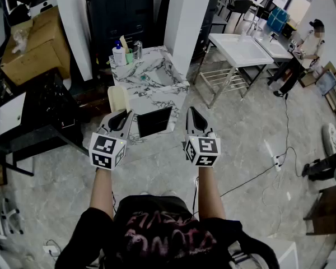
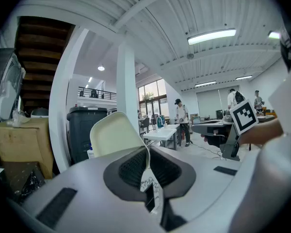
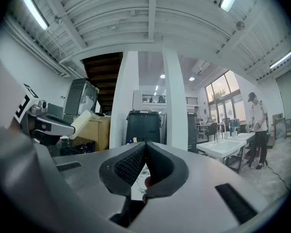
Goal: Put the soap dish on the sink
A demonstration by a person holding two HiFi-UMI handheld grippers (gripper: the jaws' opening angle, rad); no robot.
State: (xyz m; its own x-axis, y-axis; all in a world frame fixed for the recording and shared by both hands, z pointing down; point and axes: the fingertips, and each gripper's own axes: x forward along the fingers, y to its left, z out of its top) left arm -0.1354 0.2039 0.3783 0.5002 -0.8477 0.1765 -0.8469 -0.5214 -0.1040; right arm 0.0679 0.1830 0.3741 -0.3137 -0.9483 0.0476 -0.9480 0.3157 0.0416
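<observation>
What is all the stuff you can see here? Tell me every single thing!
soap dish: one, cream, clamped in the left gripper
sink counter: one, white marble with grey veins, ahead of the grippers
bottles: several, white and green among them, back left of the counter
flat panel: one, black, at the counter's near end
bin: one, black, behind the counter
cardboard box: one, brown, far left
table: one, white, far right
left gripper: grey, shut on the dish
right gripper: grey, shut, empty
</observation>
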